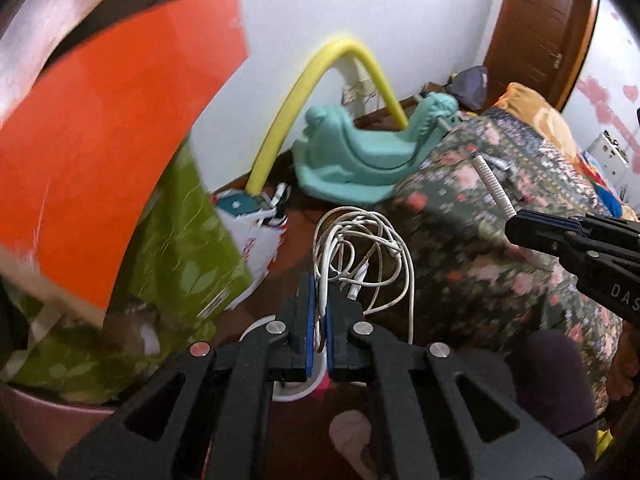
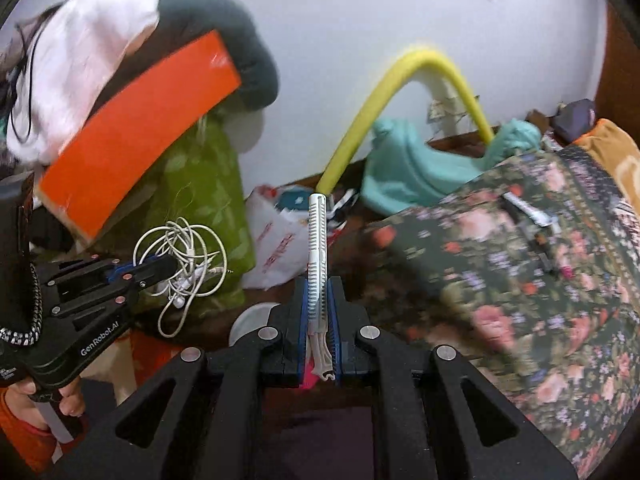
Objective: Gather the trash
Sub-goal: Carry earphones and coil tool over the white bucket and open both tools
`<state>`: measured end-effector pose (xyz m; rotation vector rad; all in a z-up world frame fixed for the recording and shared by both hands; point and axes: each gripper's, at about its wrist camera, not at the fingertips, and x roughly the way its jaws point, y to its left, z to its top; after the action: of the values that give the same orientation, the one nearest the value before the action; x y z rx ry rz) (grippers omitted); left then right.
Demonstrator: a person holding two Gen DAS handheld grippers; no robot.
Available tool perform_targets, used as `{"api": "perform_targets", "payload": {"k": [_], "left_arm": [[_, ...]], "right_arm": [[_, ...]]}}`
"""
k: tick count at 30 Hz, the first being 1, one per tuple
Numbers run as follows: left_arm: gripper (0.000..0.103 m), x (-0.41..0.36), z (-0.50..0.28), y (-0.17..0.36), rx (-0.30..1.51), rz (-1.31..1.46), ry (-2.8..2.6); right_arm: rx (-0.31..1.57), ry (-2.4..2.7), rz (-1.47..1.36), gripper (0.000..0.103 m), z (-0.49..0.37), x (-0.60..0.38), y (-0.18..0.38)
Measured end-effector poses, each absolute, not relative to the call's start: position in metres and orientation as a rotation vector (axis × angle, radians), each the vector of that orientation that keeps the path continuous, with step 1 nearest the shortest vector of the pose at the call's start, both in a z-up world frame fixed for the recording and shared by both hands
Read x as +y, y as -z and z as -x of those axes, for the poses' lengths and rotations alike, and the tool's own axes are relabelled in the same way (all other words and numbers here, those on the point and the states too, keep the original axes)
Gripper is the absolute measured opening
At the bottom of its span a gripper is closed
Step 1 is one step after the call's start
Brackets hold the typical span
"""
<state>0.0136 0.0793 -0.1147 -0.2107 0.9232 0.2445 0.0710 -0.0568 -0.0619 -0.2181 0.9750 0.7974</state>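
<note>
Gripping tangled white cable (image 1: pixel 362 256), left gripper (image 1: pixel 319 304); right gripper (image 2: pixel 319 300) clamps ribbed stick (image 2: pixel 317 240).

blurred: floral blanket (image 2: pixel 520 280) | cut off: orange board (image 1: pixel 100 140)

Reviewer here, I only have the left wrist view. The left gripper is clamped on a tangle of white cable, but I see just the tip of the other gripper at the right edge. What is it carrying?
Observer: The right gripper is shut on a white ridged plastic strip, which stands up from between its fingers.
Reviewer: Does the cable hang free on the left side?
Observer: Yes. In the right wrist view the white cable bundle dangles from the left gripper, touching nothing below.
Reviewer: Anything left on the bed?
Observer: A small white and dark item lies on the floral blanket; too blurred to identify.
</note>
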Motion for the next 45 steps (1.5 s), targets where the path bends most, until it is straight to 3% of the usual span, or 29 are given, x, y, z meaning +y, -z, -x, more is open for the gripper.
{"api": "perform_targets", "payload": {"k": [21,22,25,30,32,36,45], "left_arm": [[0.003,0.152,0.027,0.230,1.153,0.370,-0.348],[0.003,0.153,0.027,0.232,1.158,0.373,-0.350],[0.003,0.154,0.023,0.237,1.169,0.378,-0.357],[0.003,0.150,0.010,0.247,1.193,0.380,-0.354],[0.008,0.147,0.001,0.250,1.210,0.377,-0.364],[0.033,0.146,-0.006,0.251,1.214,0.354,-0.383],[0.034,0.122,-0.016,0.227,1.185,0.298,-0.351]], "right_arm": [[1.316,-0.946,0.346,0.009,-0.052,0.069,0.167],[1.329,-0.946,0.344,0.011,-0.054,0.072,0.170],[1.358,-0.936,0.367,0.031,-0.058,0.080,0.177],[1.331,-0.913,0.396,0.033,-0.060,0.075,0.171],[1.321,-0.900,0.391,0.033,-0.064,0.069,0.167],[1.293,-0.878,0.376,0.033,-0.071,0.056,0.156],[1.184,-0.850,0.378,0.033,-0.072,0.024,0.121]]}}
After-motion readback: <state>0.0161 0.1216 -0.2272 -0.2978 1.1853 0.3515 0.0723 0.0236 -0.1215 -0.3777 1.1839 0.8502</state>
